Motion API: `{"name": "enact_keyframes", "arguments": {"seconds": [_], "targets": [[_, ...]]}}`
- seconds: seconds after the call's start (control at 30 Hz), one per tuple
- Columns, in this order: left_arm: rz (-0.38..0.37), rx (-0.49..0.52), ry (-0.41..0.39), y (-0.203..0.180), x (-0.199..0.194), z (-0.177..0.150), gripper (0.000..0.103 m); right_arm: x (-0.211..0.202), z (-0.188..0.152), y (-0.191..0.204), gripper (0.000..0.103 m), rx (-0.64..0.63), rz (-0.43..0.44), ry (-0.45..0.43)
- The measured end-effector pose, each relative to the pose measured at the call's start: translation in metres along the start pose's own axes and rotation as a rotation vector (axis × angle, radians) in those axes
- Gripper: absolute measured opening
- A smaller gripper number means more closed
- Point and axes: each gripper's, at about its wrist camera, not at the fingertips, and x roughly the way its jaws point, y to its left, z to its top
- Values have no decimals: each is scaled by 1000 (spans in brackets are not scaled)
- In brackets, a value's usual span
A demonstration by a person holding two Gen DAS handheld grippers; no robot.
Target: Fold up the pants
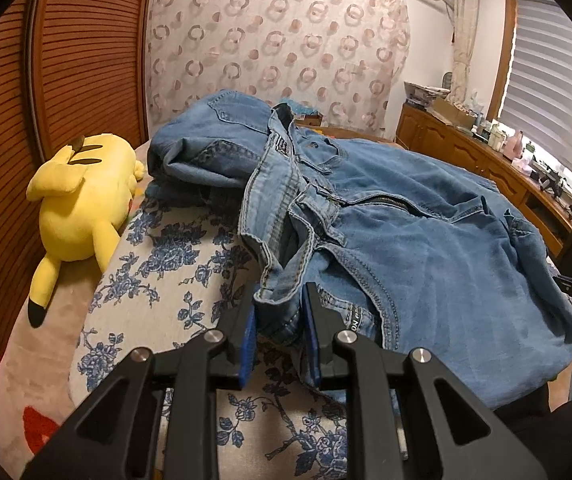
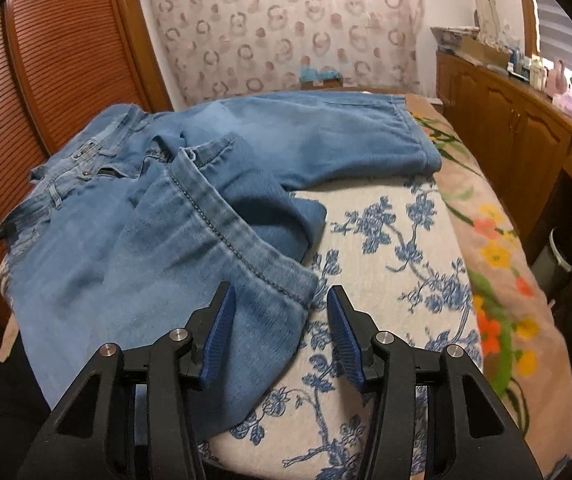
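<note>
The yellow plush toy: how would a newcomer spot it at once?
Start at the bed's blue-flowered cover, then look to its edge beside the slatted wooden doors. The yellow plush toy lies there, apart from the jeans: the only bright yellow thing, with black-tipped ears.

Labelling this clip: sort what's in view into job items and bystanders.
Job: jeans, left gripper clamped on their waistband, right gripper open over a leg hem.
Bystanders: yellow plush toy, floral bedspread, wooden cabinets, patterned curtain.
</note>
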Motion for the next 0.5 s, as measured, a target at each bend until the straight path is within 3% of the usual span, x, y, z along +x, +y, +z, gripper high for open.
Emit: {"name": "enact_keyframes", "arguments": {"seconds": [0.07, 0.13, 0.3, 0.5], "targets": [[1, 1, -1, 0, 0, 0, 17, -2, -1, 1, 33, 7, 14, -4], [2, -1, -3, -1, 1, 0, 17, -6, -1, 2, 14, 2, 15, -17], [-4, -8, -27, -2, -3, 0, 17, -28, 3, -6, 4, 49, 38, -102], [-22, -7, -107, -7, -24, 13, 14, -71, 18, -16, 3, 69, -2, -218]]}}
